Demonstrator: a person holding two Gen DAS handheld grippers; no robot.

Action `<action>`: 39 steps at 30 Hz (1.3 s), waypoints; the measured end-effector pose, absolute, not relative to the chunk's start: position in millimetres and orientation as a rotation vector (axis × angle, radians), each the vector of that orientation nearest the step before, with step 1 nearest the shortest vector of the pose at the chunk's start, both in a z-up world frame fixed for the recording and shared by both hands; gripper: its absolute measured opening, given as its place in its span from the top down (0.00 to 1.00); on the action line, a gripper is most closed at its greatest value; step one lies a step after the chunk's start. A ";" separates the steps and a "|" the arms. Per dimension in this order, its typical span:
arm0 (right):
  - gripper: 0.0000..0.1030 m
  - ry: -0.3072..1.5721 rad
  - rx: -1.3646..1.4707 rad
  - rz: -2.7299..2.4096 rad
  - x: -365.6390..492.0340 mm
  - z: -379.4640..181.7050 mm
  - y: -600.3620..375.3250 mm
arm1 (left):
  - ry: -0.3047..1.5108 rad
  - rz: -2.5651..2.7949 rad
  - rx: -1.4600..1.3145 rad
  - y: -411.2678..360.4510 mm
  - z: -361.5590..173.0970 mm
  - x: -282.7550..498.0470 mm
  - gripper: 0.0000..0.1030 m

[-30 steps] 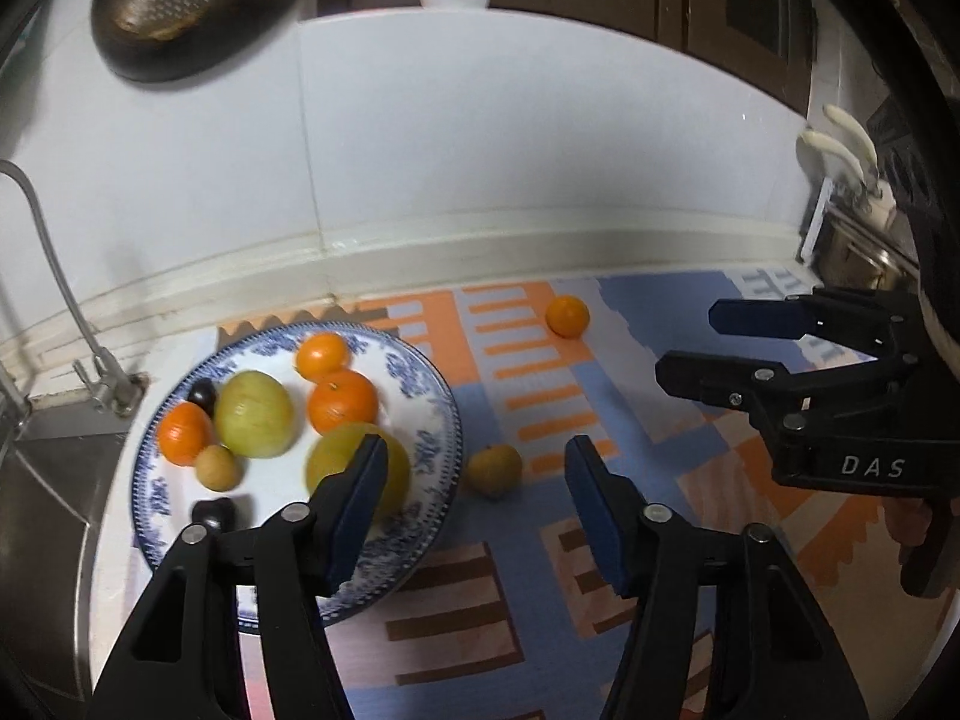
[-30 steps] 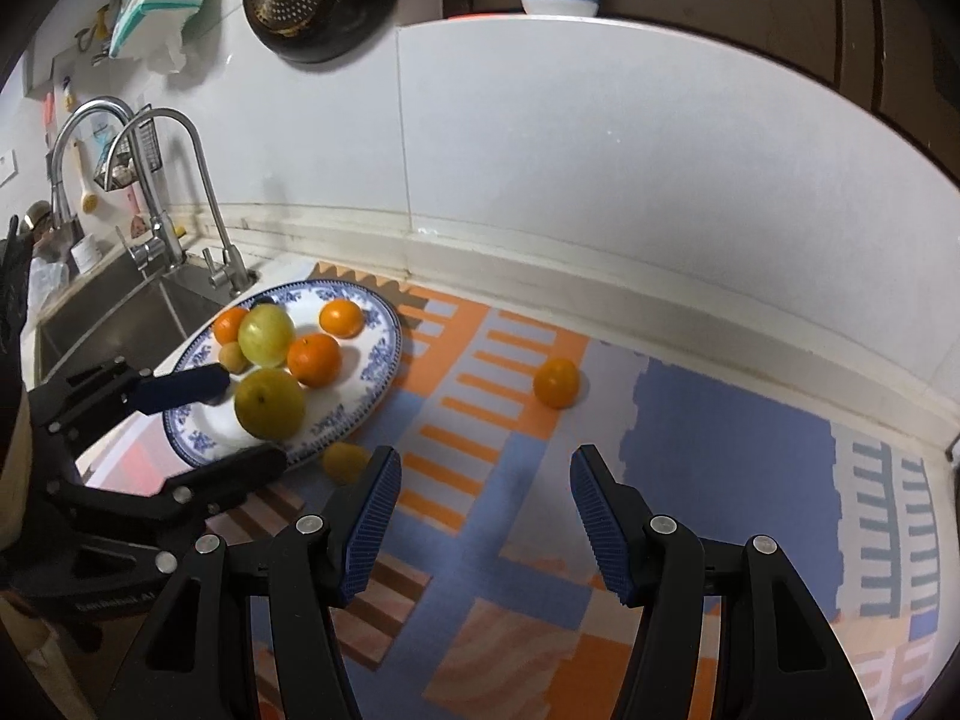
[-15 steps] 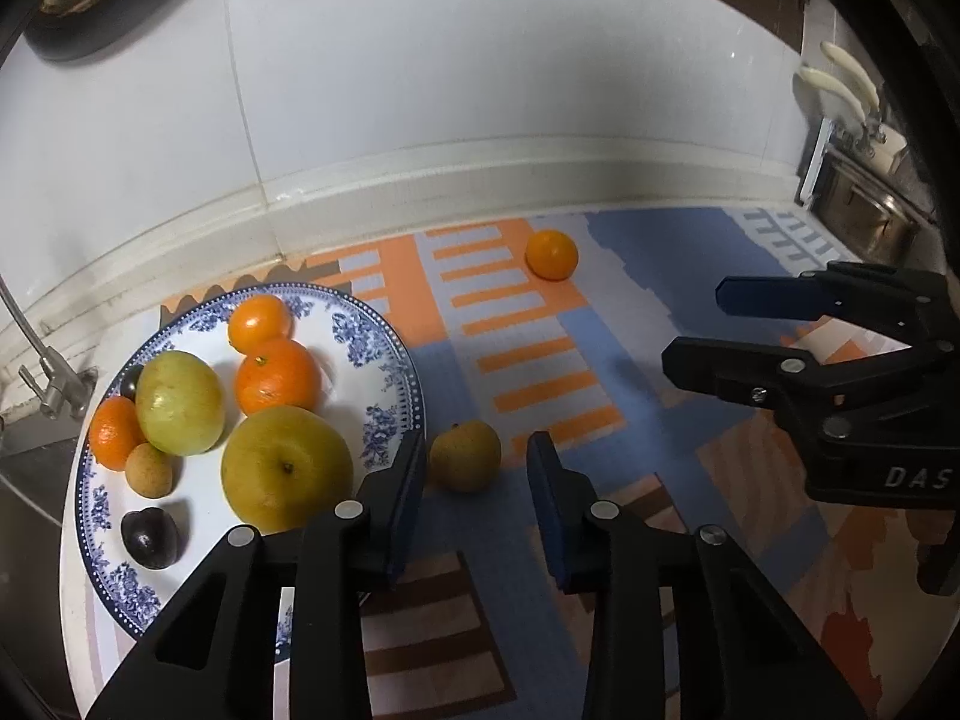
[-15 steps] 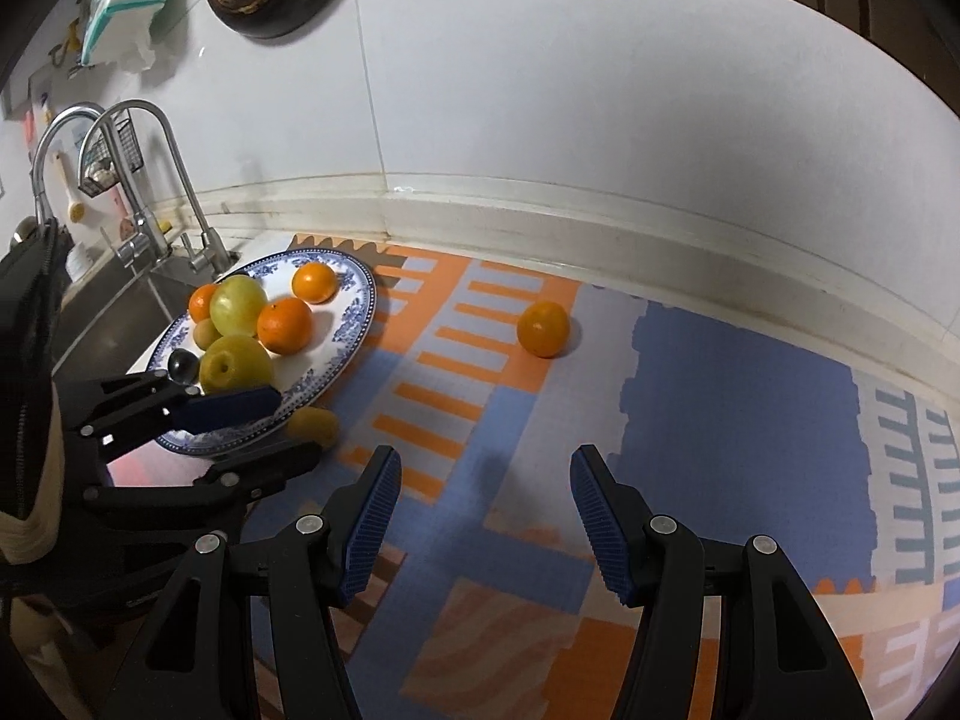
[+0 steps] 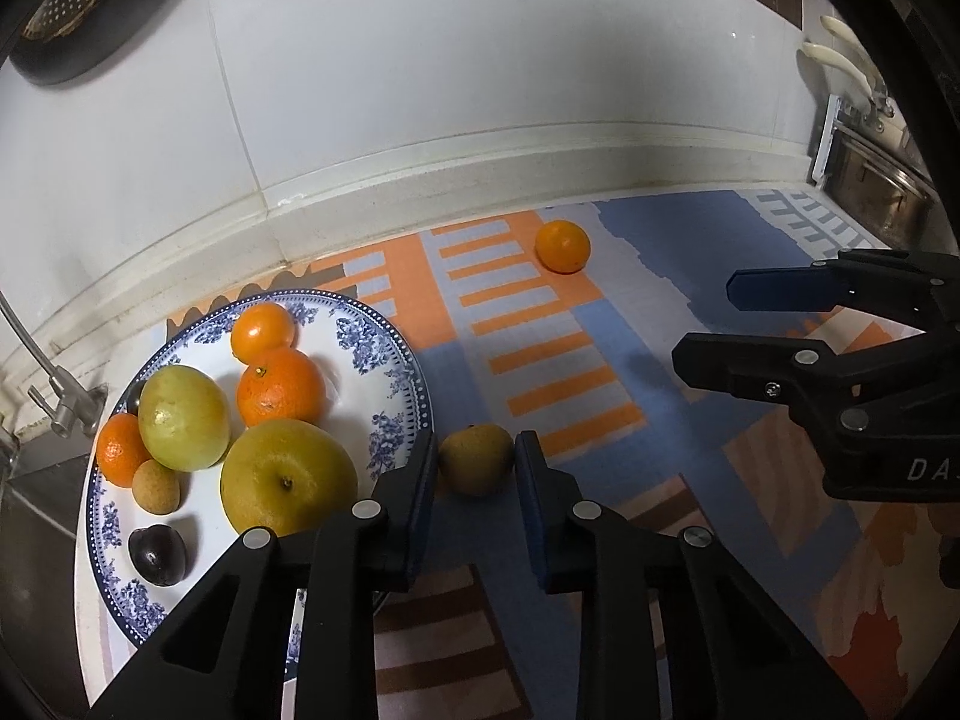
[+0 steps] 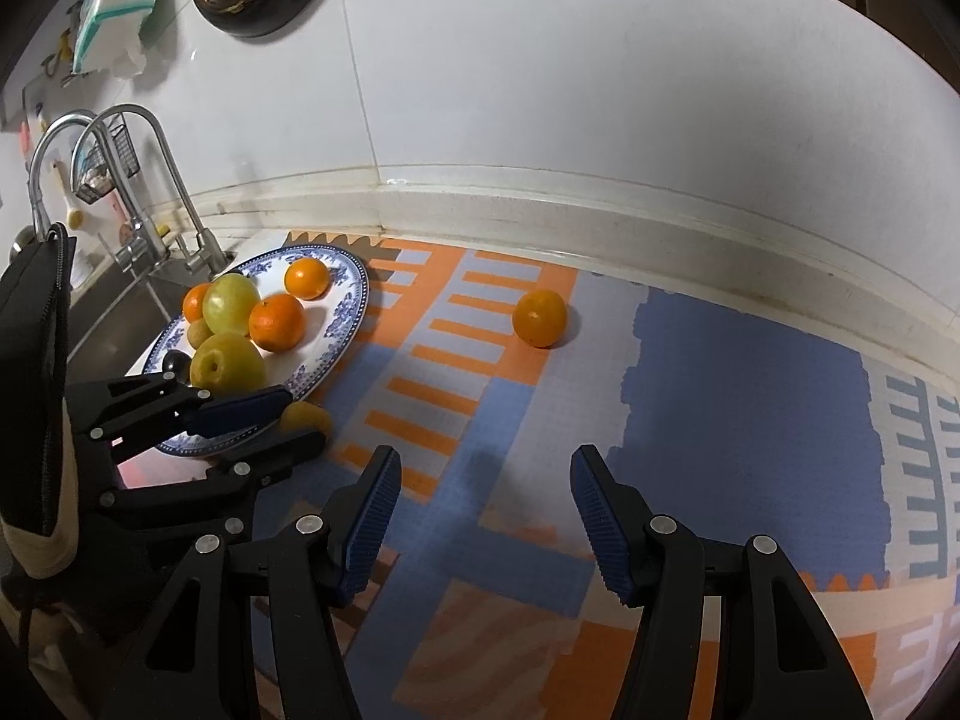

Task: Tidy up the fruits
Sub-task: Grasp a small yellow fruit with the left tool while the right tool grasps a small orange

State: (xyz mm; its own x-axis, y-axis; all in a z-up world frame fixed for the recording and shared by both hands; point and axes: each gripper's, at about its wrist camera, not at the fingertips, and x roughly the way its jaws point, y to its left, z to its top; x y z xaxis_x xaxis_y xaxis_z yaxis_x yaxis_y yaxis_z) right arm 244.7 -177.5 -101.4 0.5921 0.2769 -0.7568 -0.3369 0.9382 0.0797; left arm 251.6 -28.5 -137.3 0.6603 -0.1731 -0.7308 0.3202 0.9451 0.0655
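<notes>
Gripping a small, round yellow-brown fruit (image 5: 477, 459) between its blue pads, the left hand-held gripper (image 5: 474, 468) stands closed on it just beside the rim of the blue-and-white patterned porcelain plate (image 5: 390, 360); this fruit rests on the orange, blue and white patterned mat (image 5: 540, 348) covering the tabletop, its dark stem end turned up and away from the camera, its form too round to show a long axis; the right hand-held gripper (image 6: 480, 510) hangs open over bare mat, nothing between its ribbed blue pads; one loose orange mandarin (image 6: 540, 318) lies well apart from the plate, nearer the white wall; counted on the plate: three orange mandarins (image 5: 279, 387), one green-yellow round fruit (image 5: 183, 417), one large yellow pear-like fruit (image 5: 288, 477) with its stem end facing the camera, one small tan round fruit (image 5: 156, 485), one dark plum-like fruit (image 5: 158, 555), and another dark item half hidden behind the green one.
</notes>
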 end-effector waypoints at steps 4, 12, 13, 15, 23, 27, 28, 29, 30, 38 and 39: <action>0.42 0.869 -0.067 0.356 246.2 -102.7 -177.4 | 0.798 -0.294 0.153 -26.6 -131.3 253.5 0.75; 0.42 0.843 -0.047 0.333 260.2 -100.5 -180.6 | 0.761 -0.297 0.094 -24.8 -114.4 263.6 0.75; 0.42 0.838 -0.042 0.329 263.6 -99.8 -181.2 | 0.758 -0.297 0.083 -24.3 -112.7 265.3 0.75; 0.42 0.830 -0.040 0.320 271.3 -98.8 -181.6 | 0.751 -0.295 0.061 -23.4 -109.2 269.2 0.75; 0.42 0.841 -0.020 0.308 305.3 -106.3 -178.7 | 0.738 -0.272 0.024 -23.3 -100.9 288.2 0.75; 0.42 0.847 -0.016 0.301 316.7 -111.6 -175.8 | 0.744 -0.263 0.009 -22.9 -102.3 295.6 0.75; 0.42 0.848 -0.013 0.301 319.1 -112.7 -175.2 | 0.745 -0.261 0.006 -22.7 -103.0 297.0 0.75; 0.42 0.850 -0.013 0.297 321.9 -114.2 -174.8 | 0.746 -0.259 0.005 -22.3 -103.7 298.1 0.75; 0.42 0.854 -0.013 0.291 325.0 -115.6 -174.5 | 0.749 -0.255 0.005 -21.8 -104.9 300.0 0.75; 0.50 0.879 -0.018 0.268 344.3 -126.0 -169.2 | 0.757 -0.237 -0.008 -17.3 -109.6 304.8 0.75; 0.51 0.882 -0.025 0.262 345.6 -127.3 -168.2 | 0.758 -0.236 -0.009 -16.9 -109.7 305.2 0.75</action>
